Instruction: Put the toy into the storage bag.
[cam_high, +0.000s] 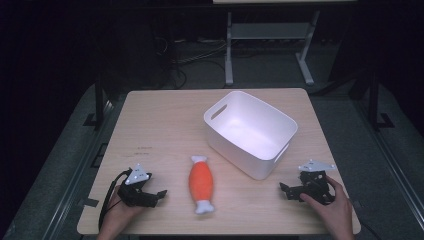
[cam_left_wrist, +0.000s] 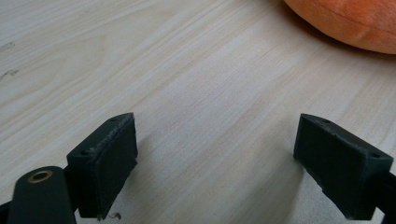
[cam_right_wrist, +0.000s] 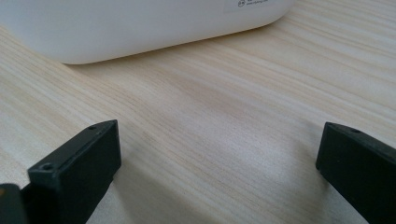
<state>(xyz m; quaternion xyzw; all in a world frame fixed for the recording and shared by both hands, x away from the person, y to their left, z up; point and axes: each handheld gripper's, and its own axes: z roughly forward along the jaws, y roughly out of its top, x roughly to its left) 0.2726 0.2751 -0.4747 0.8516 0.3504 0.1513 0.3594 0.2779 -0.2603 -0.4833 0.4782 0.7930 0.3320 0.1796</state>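
An orange plush toy (cam_high: 201, 183) with white ends lies on the wooden table (cam_high: 160, 125) near the front middle. A white plastic bin (cam_high: 250, 131) with handle slots stands empty to its right and farther back. My left gripper (cam_high: 161, 195) rests on the table at the front left, open, jaws pointing toward the toy; nothing lies between them. In the left gripper view the gripper (cam_left_wrist: 215, 158) shows bare wood between its jaws and the toy (cam_left_wrist: 350, 23) at the top right. My right gripper (cam_high: 284, 191) rests at the front right, open and empty; the right gripper view (cam_right_wrist: 219, 163) faces the bin (cam_right_wrist: 140, 23).
Beyond the table's far edge the floor is dark, with a metal frame stand (cam_high: 270, 45) and cables. A hand holds each gripper at the table's near edge.
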